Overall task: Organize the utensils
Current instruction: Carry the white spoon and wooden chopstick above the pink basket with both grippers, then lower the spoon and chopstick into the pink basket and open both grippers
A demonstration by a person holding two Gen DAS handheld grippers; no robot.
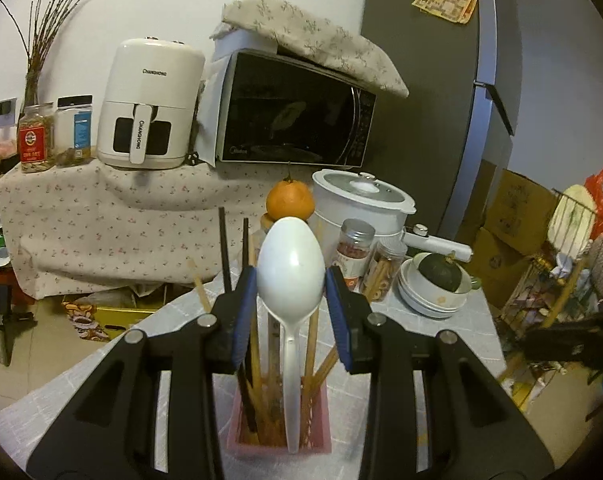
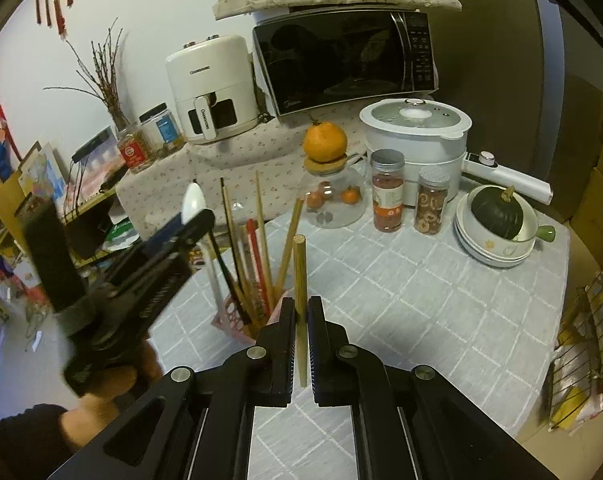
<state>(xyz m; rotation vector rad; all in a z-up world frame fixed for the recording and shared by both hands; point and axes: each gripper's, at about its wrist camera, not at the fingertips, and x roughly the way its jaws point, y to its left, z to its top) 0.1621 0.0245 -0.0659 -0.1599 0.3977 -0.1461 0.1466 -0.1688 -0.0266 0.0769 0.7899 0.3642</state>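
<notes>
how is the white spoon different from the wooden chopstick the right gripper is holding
The white spoon is plastic with a broad oval bowl; the wooden chopstick is a thin tan rod. The spoon stands in the pink holder; the chopstick is clamped in the right gripper, outside it. Both stand roughly upright.

White spoon (image 1: 291,264), pink holder (image 1: 279,420), grey checked tablecloth (image 2: 421,300).

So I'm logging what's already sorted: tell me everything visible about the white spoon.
The white spoon looks like glossy plastic, with a broad oval bowl and a slim handle. It stands upright, bowl up, handle down in the pink slotted holder among chopsticks. The left gripper brackets its bowl, jaws open; whether the blue pads touch it is unclear.
</notes>
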